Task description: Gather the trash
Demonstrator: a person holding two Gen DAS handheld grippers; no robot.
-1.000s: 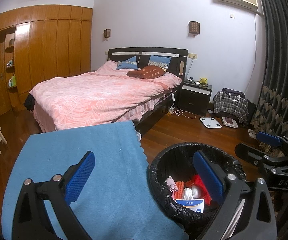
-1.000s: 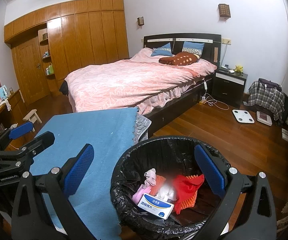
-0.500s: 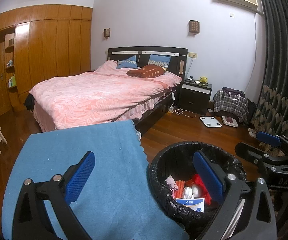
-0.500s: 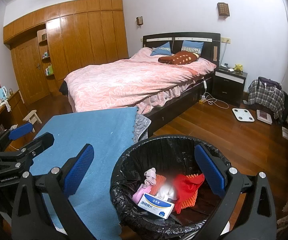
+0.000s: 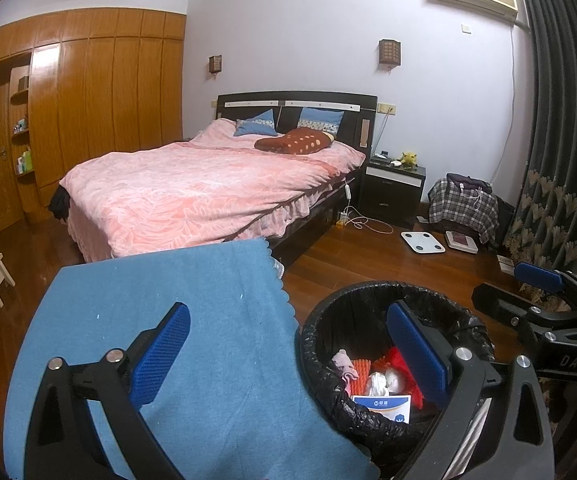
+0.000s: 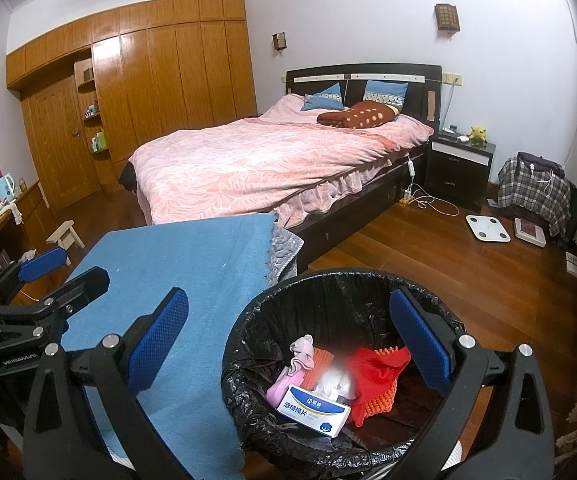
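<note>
Left hand-held gripper (image 5: 288, 354): blue pads spread wide apart, nothing between them, hovering over the edge where a blue cloth (image 5: 160, 320) covering the surface meets a black-lined trash bin (image 5: 328, 332). Right hand-held gripper (image 6: 288, 340): likewise spread wide and empty, poised directly above the bin's mouth, also visible from the left wrist view at far right. Inside the bin, from the right wrist view: a white and blue box (image 6: 314, 410) lying at the front, a pink rag (image 6: 298, 356) at the left, crumpled white tissue (image 6: 338, 382) in the middle, partly blurred, a red cloth (image 6: 376, 370) at the right, an orange bumpy item (image 6: 380, 400) under it. Bin standing on the wooden floor (image 6: 428, 248) just beside the cloth-covered surface. Beyond, a bed (image 6: 268, 160) with a pink cover and a brown spotted pillow (image 6: 356, 116), a dark nightstand (image 6: 458, 172) beside it, a white scale (image 6: 487, 229) on the floor, a wooden wardrobe (image 6: 168, 80) along the left wall.
</note>
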